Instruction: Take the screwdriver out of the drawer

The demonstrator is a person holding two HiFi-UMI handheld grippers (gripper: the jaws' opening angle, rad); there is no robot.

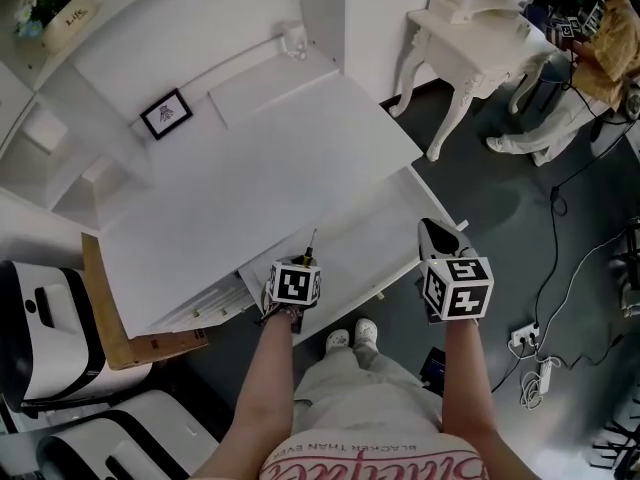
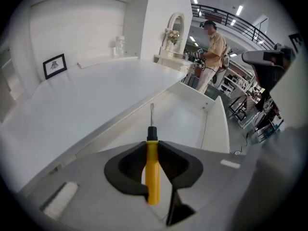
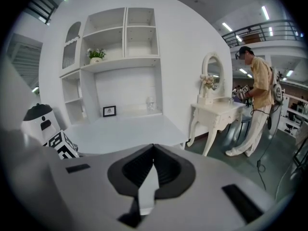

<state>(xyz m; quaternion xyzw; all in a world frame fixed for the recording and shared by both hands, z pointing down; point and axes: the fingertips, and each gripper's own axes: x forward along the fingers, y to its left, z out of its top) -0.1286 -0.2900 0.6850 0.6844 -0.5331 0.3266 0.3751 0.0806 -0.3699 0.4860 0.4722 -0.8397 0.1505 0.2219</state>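
A screwdriver (image 2: 152, 170) with a yellow handle and a thin metal shaft is clamped between the black pads of my left gripper (image 2: 152, 143), its tip pointing away from me. In the head view the left gripper (image 1: 303, 261) hangs above the open white drawer (image 1: 385, 230), with the screwdriver's (image 1: 309, 247) shaft sticking out past the jaws. The drawer (image 2: 192, 117) lies below the tool, and its inside looks bare. My right gripper (image 1: 437, 234) floats over the drawer's right end. Its jaws (image 3: 153, 147) are shut tip to tip with nothing between them.
The white desk top (image 1: 250, 178) stretches behind the drawer, with a small framed picture (image 1: 166, 114) at its back. A white dressing table (image 1: 480, 38) and a person (image 1: 605, 38) are to the right. A power strip (image 1: 530, 346) lies on the floor; a cardboard sheet (image 1: 125, 333) leans at the left.
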